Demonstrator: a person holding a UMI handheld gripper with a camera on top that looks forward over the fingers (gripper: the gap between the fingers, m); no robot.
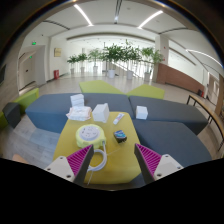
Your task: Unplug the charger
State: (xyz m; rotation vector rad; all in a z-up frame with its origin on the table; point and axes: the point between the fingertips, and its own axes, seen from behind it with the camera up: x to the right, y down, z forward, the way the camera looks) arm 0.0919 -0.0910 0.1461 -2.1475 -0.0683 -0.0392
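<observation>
A yellow table point(118, 158) lies just ahead of my fingers. On its left side sits a white and yellow power strip point(90, 133) with what looks like a white charger on it. A white cable point(97, 165) runs from the strip and loops towards my left finger. A small dark object point(120, 136) lies to the right of the strip. My gripper point(114, 160) is open and empty above the near part of the table. The left pink pad point(82, 159) is next to the cable loop, and the right pad point(147, 158) is at the table's right edge.
Grey sofas point(60, 110) stand around the table, with white boxes point(77, 100) and a white bag-like thing point(100, 113) on them. Yellow-green seats point(100, 87) and potted plants point(125, 52) stand beyond. A wooden rail point(205, 108) stands at the right.
</observation>
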